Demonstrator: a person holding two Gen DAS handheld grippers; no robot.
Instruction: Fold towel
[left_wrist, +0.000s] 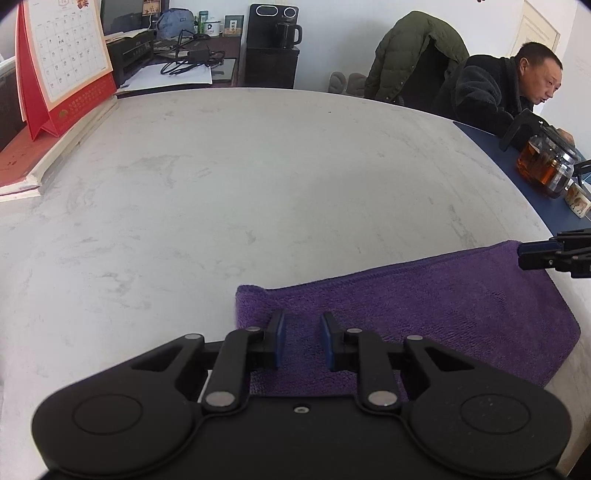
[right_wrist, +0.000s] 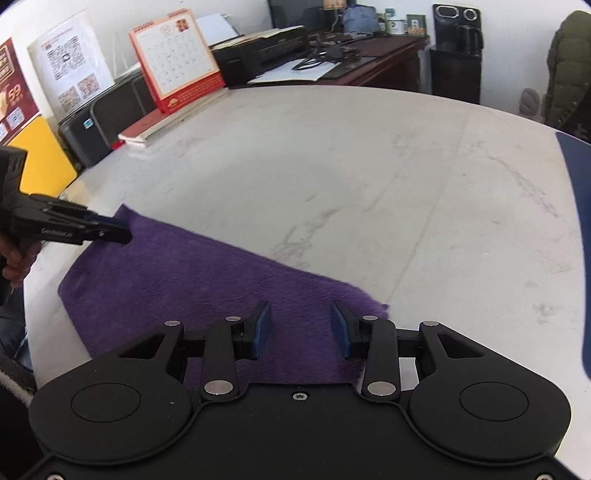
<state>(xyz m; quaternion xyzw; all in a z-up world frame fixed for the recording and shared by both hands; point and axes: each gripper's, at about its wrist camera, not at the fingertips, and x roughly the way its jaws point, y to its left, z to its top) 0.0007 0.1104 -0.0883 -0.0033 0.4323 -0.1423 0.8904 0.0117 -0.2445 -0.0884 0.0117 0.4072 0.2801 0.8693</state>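
Observation:
A purple towel (left_wrist: 443, 306) (right_wrist: 184, 280) lies flat on the pale marble table (left_wrist: 258, 184), near its front edge, as a long strip. My left gripper (left_wrist: 302, 321) hovers over the towel's left end. Its blue pads stand apart and only flat cloth shows beneath the gap. My right gripper (right_wrist: 300, 308) is over the towel's right end, its jaws a little wider, with nothing pinched. Each gripper also shows in the other view: the left gripper (right_wrist: 110, 229) at the towel's far left corner, the right gripper (left_wrist: 535, 254) at the far right corner.
A red desk calendar (left_wrist: 66, 55) on stacked books (left_wrist: 37, 166) stands at the table's left. At the right, a glass teapot (left_wrist: 543, 162) of tea sits on a blue mat (left_wrist: 517, 184), where a person in a dark coat (left_wrist: 487, 92) leans in.

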